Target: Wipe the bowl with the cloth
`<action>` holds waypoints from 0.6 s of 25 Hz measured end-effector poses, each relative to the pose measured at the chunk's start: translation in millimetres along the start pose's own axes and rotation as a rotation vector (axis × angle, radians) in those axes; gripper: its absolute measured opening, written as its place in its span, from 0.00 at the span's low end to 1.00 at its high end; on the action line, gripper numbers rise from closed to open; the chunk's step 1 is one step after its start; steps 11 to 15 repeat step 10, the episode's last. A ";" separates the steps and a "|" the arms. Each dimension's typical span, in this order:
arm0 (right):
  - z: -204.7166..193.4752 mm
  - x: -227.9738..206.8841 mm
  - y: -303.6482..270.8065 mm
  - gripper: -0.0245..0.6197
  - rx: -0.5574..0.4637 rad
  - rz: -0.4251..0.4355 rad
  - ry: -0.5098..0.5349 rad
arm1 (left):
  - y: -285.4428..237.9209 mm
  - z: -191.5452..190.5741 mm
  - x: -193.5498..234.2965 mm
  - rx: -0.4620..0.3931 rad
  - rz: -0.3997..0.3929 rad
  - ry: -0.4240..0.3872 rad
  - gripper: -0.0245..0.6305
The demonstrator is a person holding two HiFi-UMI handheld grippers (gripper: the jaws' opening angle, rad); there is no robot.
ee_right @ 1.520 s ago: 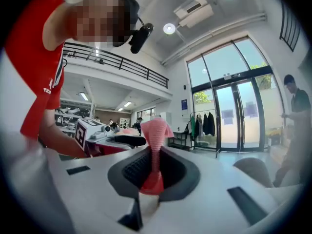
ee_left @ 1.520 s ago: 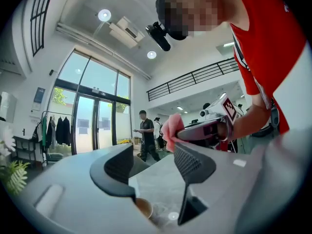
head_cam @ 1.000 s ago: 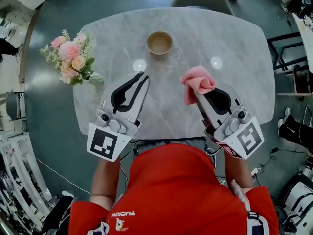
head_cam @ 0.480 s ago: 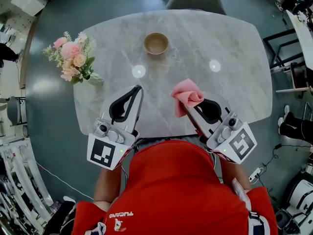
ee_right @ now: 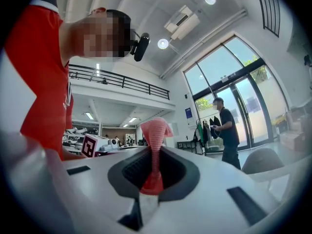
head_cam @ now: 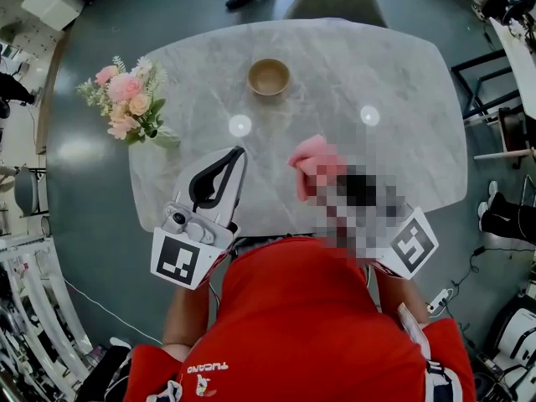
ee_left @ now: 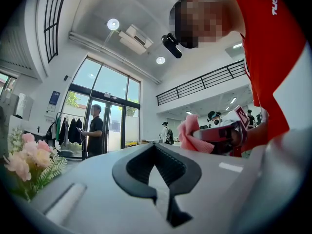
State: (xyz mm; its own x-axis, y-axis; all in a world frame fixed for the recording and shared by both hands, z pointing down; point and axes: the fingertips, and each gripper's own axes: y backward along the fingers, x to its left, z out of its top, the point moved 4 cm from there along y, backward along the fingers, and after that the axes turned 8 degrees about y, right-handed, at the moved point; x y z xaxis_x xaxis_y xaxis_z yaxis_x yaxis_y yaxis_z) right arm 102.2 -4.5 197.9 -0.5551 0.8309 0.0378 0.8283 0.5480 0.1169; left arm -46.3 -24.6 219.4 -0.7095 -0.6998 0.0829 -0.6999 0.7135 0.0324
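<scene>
My left gripper [ee_left: 155,149] is clenched shut w/ nothing in it, over the tabletop's [head_cam: 402,82] near edge, lower left of center in the head view. Right gripper [ee_right: 154,152] is grasping the pink cloth [head_cam: 313,155], which sticks out past its tips just right of center. Bowl [head_cam: 269,76] sits upright at upper center, well apart from both. Flowers [head_cam: 126,109] at the tabletop's left edge.
</scene>
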 end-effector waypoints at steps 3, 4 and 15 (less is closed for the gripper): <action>0.0 -0.8 -0.6 0.07 0.003 -0.002 0.014 | 0.9 0.6 1.6 -0.005 0.000 0.002 0.04; -0.5 -1.2 -0.5 0.07 0.006 -0.004 0.018 | 0.8 0.6 1.9 -0.006 0.000 0.002 0.04; -0.9 -3.1 0.2 0.07 0.004 -0.009 0.020 | -1.6 -0.4 1.0 -0.011 -0.007 0.005 0.04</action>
